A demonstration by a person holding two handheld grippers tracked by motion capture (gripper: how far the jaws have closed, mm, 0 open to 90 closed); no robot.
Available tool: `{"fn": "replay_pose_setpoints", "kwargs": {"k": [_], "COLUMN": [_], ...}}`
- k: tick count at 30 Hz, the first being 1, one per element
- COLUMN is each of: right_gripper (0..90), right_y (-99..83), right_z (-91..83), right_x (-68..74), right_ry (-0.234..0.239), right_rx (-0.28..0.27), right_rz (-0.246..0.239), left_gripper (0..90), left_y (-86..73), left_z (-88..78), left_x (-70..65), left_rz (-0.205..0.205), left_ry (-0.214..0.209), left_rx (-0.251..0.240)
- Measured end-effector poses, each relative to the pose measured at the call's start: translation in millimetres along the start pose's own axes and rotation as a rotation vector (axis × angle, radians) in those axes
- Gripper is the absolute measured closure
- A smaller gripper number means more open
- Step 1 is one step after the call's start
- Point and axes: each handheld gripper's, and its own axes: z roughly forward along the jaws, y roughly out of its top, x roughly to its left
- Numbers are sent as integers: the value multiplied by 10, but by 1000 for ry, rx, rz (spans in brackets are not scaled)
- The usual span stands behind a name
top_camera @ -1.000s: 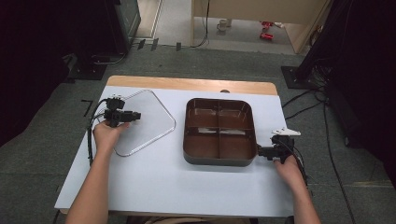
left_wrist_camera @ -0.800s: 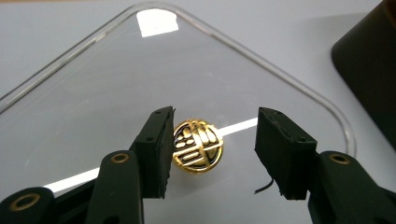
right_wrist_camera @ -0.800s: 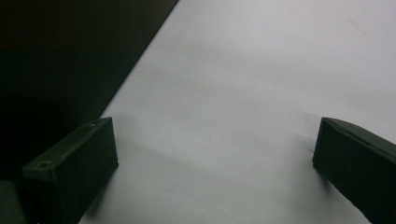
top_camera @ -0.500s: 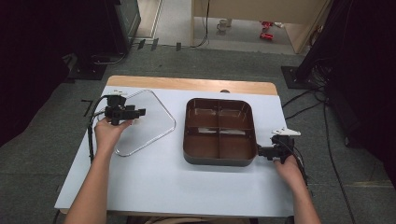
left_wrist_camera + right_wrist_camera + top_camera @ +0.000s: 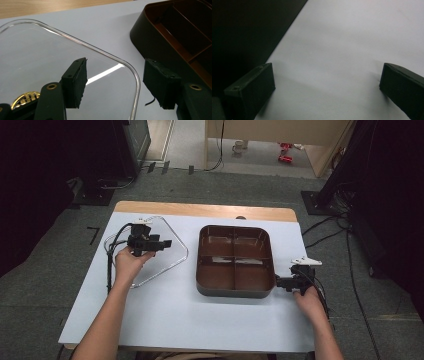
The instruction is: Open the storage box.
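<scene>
Lid [image 5: 150,257], clear thin plastic lying flat on the table [image 5: 180,320] left of the tray [image 5: 235,292], looks light, slick and bendy, so grab its raised rim; left tool [image 5: 113,82] just opened, empty, above it, right tool [image 5: 327,92] open too.

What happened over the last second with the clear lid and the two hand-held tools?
The left gripper has just been opening; its fingers now stand apart above the clear lid, which lies flat on the table, with nothing pressed between them. It drifted slightly toward the brown tray. The lid, the tray and the right gripper, open beside the tray, stayed put.
</scene>
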Motion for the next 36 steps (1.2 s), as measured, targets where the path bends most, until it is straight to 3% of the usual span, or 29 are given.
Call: {"fn": "replay_pose_setpoints", "kwargs": {"k": [3, 5, 11, 17, 23, 30, 36], "right_gripper": [0, 0, 0, 0, 0, 0, 0], "right_y": [0, 0, 0, 0, 0, 0, 0], "right_z": [0, 0, 0, 0, 0, 0, 0], "right_x": [0, 0, 0, 0, 0, 0, 1], "right_ry": [0, 0, 0, 0, 0, 0, 0], "right_rx": [0, 0, 0, 0, 0, 0, 0], "right_rz": [0, 0, 0, 0, 0, 0, 0], "left_gripper": [349, 330, 323, 307, 299, 295, 294], "left_y": [-23, -46, -90, -188, -332, -479, -637], "left_z": [60, 95, 177, 224, 206, 136, 153], "left_x": [-87, -143, -287, -519, -644, -753, -823], "left_rz": [17, 50, 51, 156, 207, 230, 253], "left_ry": [15, -2, -67, -105, -120, -140, -158], "left_rx": [20, 33, 49, 87, 127, 135, 192]}}
